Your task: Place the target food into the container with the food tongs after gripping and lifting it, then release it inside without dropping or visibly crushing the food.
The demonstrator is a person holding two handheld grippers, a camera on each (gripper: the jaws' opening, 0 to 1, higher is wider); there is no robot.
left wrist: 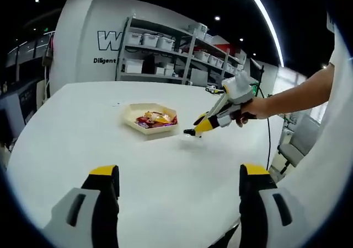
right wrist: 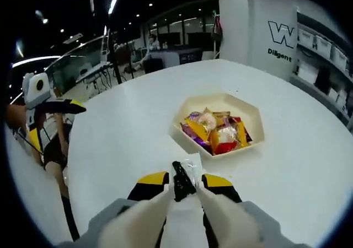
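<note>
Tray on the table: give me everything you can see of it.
The tray is a shallow six-sided dish, pale cream, matte like plastic or pulp, with a raised, outward-sloping rim. It sits flat on the white table, upright. Inside lies a loose heap of wrapped sweets in purple, red, yellow and clear wrappers, filling the middle and leaving bare floor at the far side. Neither gripper touches it: the right gripper, holding a small wrapped piece, is just short of the near rim.
</note>
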